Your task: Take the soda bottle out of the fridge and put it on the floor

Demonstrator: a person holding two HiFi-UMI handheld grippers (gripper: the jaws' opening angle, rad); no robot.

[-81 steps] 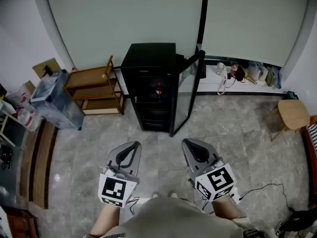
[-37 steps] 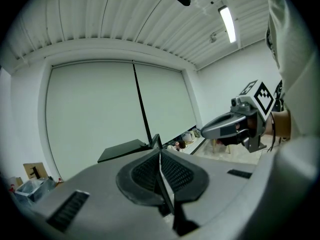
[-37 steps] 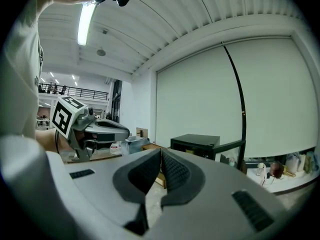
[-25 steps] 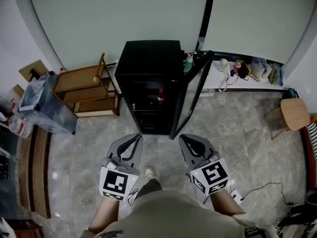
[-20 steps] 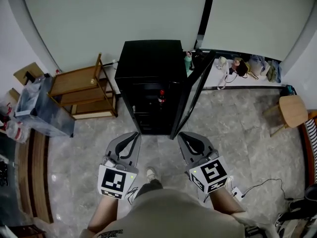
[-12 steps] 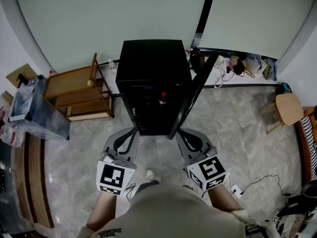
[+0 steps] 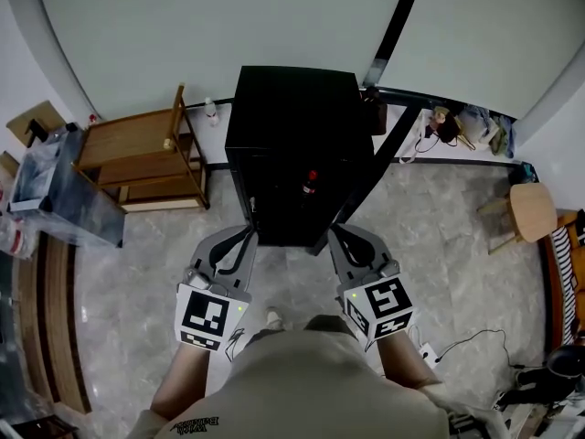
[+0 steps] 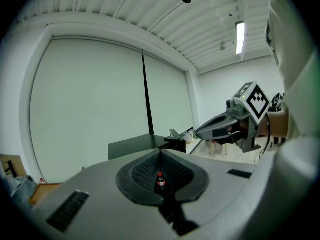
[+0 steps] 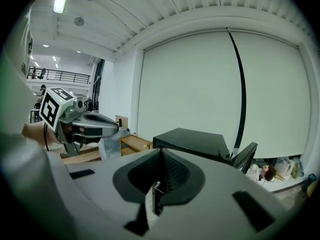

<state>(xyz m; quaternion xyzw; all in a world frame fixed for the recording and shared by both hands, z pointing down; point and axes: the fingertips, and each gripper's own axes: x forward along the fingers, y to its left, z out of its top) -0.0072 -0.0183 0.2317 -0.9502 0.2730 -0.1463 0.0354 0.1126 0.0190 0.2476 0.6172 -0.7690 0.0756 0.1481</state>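
soda bottle [image 7: 311, 183]: the head view shows only its red cap and neck, the rest lost in the dark; it is tiny in the left gripper view, label unreadable.
fridge [image 7: 292, 117] interior: too dark to tell its shelves.
fridge front, right gripper view: covered by the right hand-held gripper [image 9: 160, 156] itself.
clutter [image 7: 462, 126] by the window: too small to name.
striped thing [image 7: 567, 263]: cut by the right edge, unidentifiable.
shoe [image 7: 271, 318]: only the toe shows past the person's torso [image 7: 320, 387].
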